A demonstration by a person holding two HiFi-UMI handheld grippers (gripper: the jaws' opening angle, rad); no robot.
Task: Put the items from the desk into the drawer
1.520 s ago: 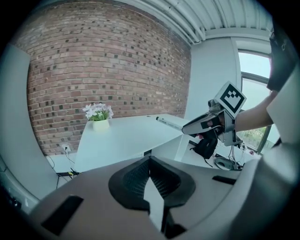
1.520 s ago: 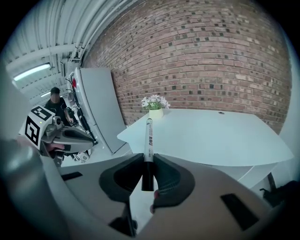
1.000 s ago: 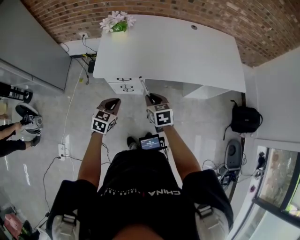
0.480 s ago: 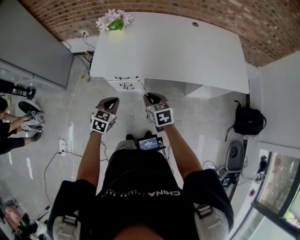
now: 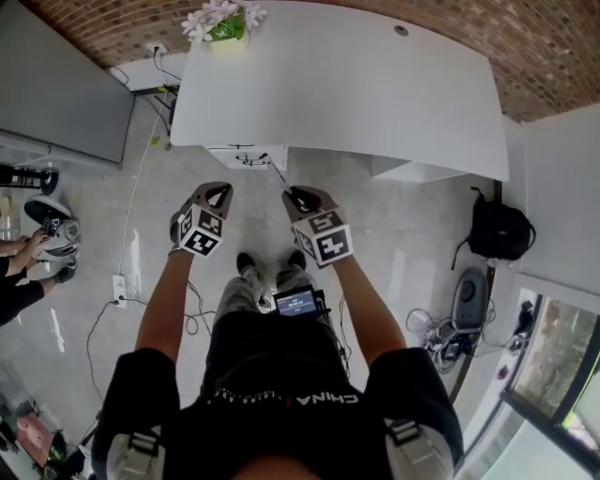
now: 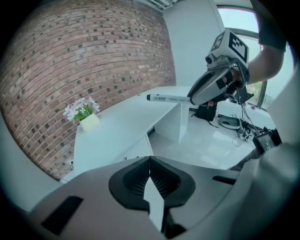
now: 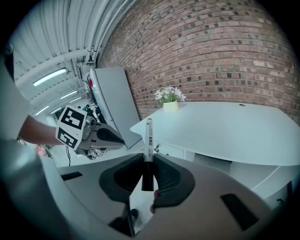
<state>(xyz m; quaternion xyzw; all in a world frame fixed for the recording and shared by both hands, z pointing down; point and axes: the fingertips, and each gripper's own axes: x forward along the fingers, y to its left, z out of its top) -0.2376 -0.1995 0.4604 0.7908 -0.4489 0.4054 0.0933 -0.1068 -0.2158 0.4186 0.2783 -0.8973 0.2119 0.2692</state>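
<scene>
A potted plant (image 5: 222,21) stands far ahead of the left gripper (image 5: 217,193), by the brick wall (image 5: 562,56). A black backpack (image 5: 499,232) lies well to the right of the right gripper (image 5: 296,197), and a white power strip (image 5: 120,286) lies left of the left one.

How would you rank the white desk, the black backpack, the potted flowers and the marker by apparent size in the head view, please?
1. white desk, by far the largest.
2. black backpack.
3. potted flowers, close to the backpack and cut off by the frame's top edge, so this order is unsure.
4. marker.

Bright daylight, heavy fisheye edges
</scene>
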